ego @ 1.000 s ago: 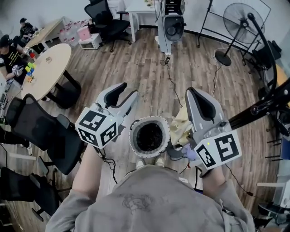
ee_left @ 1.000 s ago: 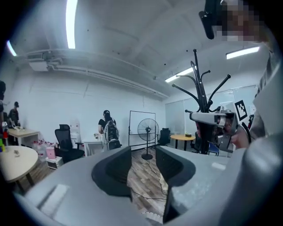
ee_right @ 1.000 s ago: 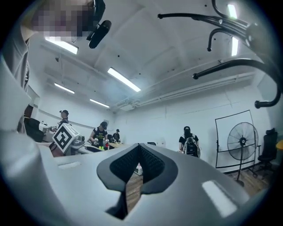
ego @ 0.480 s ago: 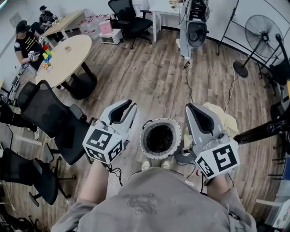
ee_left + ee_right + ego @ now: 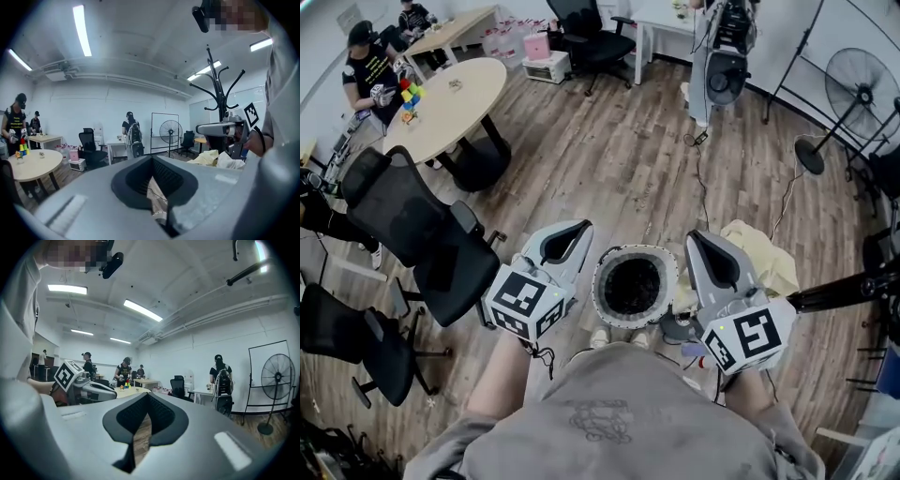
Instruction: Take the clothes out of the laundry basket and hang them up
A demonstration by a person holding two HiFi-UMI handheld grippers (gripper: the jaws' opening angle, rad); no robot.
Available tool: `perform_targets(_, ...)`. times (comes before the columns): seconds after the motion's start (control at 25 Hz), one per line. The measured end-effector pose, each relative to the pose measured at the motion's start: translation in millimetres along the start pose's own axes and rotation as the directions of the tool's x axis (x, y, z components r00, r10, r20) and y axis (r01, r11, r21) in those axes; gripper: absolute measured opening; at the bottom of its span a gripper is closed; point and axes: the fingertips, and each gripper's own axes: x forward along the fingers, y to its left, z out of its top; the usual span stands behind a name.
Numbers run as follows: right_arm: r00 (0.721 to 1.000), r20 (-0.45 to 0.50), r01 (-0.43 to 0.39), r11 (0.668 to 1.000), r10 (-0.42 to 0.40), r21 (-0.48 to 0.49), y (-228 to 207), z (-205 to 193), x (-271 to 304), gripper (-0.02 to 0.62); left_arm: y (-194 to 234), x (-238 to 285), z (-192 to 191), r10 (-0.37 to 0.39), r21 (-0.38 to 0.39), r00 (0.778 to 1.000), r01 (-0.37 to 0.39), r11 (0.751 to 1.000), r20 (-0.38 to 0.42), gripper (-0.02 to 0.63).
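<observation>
1. Basket (image 5: 600, 291): on the floor, near the person, between the two grippers; its inside is dark.
2. Clothes (image 5: 764, 262): pale yellow heap just right of the basket, below a black pole (image 5: 844, 289).
3. Left gripper (image 5: 575, 232): fingers clenched, nothing held.
4. Right gripper (image 5: 695, 242): fingers clenched, nothing held.
5. Chair (image 5: 422, 234): left of the basket.

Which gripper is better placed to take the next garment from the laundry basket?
Right, probably. The right gripper and the left gripper are both shut beside the laundry basket, but only the right one is next to the pale garment and coat rack.
</observation>
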Motion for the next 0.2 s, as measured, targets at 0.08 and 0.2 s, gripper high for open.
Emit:
perform_targets(0.08,1.000,-0.003,-0.003,1.000,0.003,-0.002,2.9,-1.3,4.5,0.023,4.4,-1.4,-0.8,0.008,-0.006,1.000,-0.008,1.000,-0.002,0.000)
perform_targets(0.2,1.000,-0.001,-0.003,1.000,0.003,-0.006,6.5,-0.8,9.9,0.023,9.6,-5.1,-1.9,0.021,-0.009,1.000,-0.021,1.000,-0.003,0.000)
